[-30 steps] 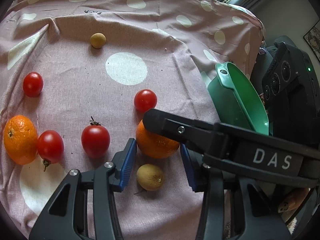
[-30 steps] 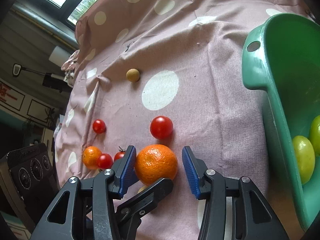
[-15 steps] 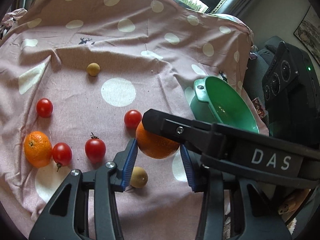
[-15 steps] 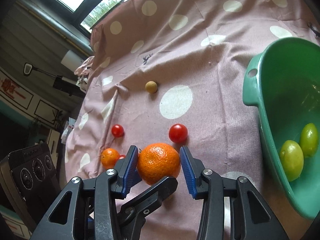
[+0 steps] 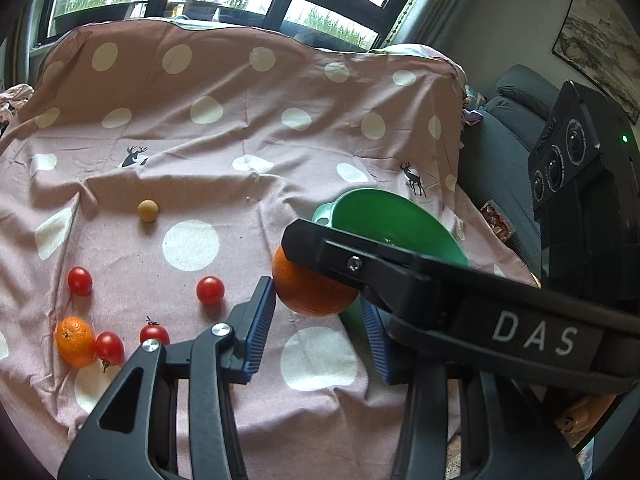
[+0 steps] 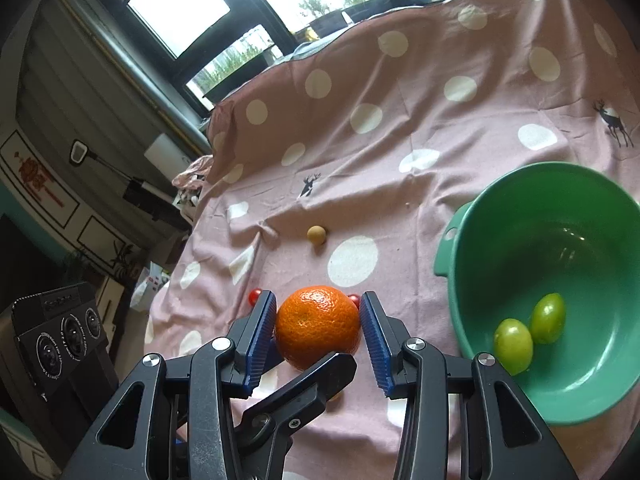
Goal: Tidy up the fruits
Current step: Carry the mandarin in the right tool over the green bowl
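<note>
A large orange [image 5: 308, 296] [image 6: 318, 326] hangs above the pink dotted cloth. My left gripper [image 5: 316, 292] is shut on it, blue pads at its sides. My right gripper [image 6: 318, 300] is shut on the same orange from another side. Its black finger [image 5: 360, 264] crosses over the fruit in the left wrist view. To the right stands a green bowl [image 6: 560, 240] [image 5: 384, 212] holding two green fruits [image 6: 513, 344]. On the cloth lie a smaller orange [image 5: 74, 340], several red tomatoes [image 5: 210, 290] and a small tan fruit [image 5: 148, 210].
A black box with round dials [image 5: 572, 160] stands beside the table on the right of the left wrist view. A grey sofa [image 5: 504, 136] lies past the cloth's right edge. Windows run along the far wall.
Both grippers have risen together with the orange between them. The cloth and loose fruits now look farther below, and the whole bowl has come into view.
</note>
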`<state>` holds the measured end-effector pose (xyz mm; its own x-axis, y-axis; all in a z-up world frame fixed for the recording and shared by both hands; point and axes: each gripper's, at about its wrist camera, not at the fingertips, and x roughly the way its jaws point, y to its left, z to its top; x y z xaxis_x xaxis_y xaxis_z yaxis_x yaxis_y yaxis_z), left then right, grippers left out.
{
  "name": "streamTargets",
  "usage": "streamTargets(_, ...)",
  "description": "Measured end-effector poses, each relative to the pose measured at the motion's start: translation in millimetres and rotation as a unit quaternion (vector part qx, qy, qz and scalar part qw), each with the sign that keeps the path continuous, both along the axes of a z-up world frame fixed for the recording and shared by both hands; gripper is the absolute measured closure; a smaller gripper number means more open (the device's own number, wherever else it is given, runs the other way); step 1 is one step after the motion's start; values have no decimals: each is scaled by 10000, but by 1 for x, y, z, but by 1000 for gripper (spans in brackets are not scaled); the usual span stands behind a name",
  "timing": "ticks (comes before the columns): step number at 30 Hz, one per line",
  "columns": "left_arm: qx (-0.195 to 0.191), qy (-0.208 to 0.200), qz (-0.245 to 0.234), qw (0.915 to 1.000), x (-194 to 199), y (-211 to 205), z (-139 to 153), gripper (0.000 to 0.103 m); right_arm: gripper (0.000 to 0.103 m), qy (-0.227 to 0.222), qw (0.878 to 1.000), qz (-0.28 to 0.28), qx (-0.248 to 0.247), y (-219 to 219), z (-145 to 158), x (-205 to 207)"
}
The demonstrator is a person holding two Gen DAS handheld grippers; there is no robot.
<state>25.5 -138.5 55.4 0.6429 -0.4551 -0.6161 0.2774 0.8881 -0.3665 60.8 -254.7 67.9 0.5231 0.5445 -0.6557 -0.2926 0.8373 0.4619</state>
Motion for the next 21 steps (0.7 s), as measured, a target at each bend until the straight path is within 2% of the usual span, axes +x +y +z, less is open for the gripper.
streamTargets(5, -19, -38, -164, 9999, 7, -19, 7, 59, 57, -160, 9996, -220, 22, -19, 9, 0)
streamTargets(21, 26, -92, -648, 9979, 20, -75, 16, 59, 57, -264, 9959, -844, 162, -78, 19, -5)
